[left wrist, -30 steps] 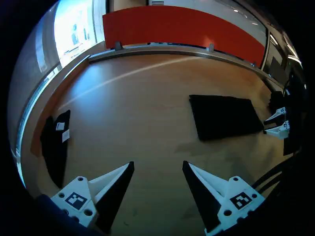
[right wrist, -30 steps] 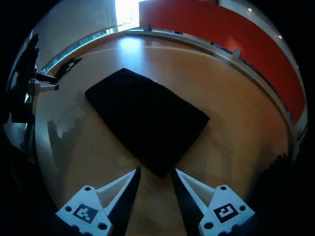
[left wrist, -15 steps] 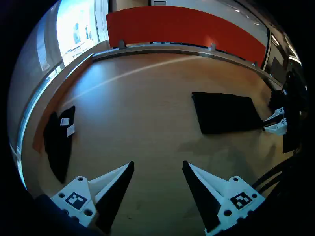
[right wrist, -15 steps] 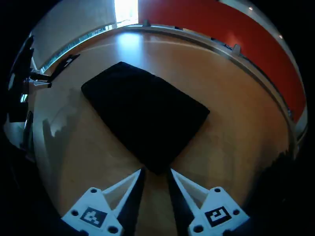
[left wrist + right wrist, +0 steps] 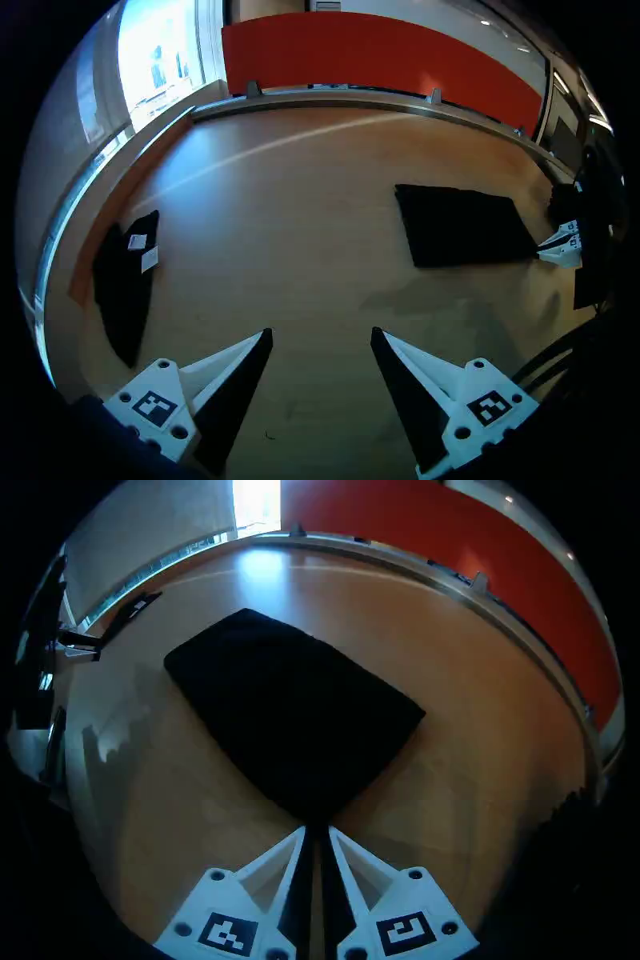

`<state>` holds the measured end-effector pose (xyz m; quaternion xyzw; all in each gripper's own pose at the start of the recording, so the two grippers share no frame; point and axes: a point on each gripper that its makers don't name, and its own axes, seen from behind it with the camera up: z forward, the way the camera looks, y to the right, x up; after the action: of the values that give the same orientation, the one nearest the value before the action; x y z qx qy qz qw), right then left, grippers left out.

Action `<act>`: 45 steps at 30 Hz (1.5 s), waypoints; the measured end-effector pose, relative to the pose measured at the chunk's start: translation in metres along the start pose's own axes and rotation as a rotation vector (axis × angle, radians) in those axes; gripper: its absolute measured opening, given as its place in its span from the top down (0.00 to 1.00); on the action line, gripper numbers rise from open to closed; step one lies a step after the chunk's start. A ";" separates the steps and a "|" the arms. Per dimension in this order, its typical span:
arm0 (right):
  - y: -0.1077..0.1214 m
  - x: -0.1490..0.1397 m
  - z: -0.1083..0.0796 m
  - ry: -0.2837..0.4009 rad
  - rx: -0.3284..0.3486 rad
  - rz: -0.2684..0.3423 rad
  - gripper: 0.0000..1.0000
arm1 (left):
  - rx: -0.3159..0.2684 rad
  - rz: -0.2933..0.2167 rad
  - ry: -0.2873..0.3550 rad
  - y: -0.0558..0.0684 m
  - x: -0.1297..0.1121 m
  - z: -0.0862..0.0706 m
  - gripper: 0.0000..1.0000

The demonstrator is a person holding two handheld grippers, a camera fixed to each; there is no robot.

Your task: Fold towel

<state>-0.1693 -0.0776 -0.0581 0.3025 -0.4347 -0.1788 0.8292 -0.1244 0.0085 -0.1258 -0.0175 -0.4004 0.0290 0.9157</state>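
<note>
A big wooden table [image 5: 304, 208] has a long red board [image 5: 376, 48] standing along its far edge. A black towel [image 5: 288, 712] lies flat on the table in a neat rectangle. Another black cloth [image 5: 124, 296] with white tags lies by the table's edge, well apart from the towel. The right gripper [image 5: 318, 836] has its two fingers pinched together on the towel's near corner. The left gripper [image 5: 320, 334] hangs over bare wood, away from the towel, its fingers spread wide and holding nothing.
</note>
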 end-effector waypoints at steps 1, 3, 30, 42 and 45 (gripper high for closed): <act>0.000 0.000 -0.001 -0.001 -0.004 -0.004 0.95 | 0.000 0.000 0.000 0.000 0.000 0.000 0.09; 0.001 0.002 -0.002 -0.003 -0.011 -0.013 0.95 | 0.000 -0.001 -0.001 -0.001 -0.001 -0.001 0.09; -0.013 0.140 -0.039 0.155 -0.051 -0.200 0.95 | 0.008 -0.035 0.011 -0.017 -0.001 -0.016 0.09; -0.029 0.168 -0.035 0.166 -0.029 -0.260 0.95 | 0.006 -0.050 0.017 -0.026 0.000 -0.024 0.09; -0.036 0.176 -0.032 0.169 -0.015 -0.277 0.95 | 0.005 -0.056 0.020 -0.027 0.001 -0.028 0.09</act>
<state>-0.0460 -0.1925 0.0121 0.3676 -0.3160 -0.2686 0.8324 -0.1026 -0.0189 -0.1424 -0.0041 -0.3916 0.0040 0.9201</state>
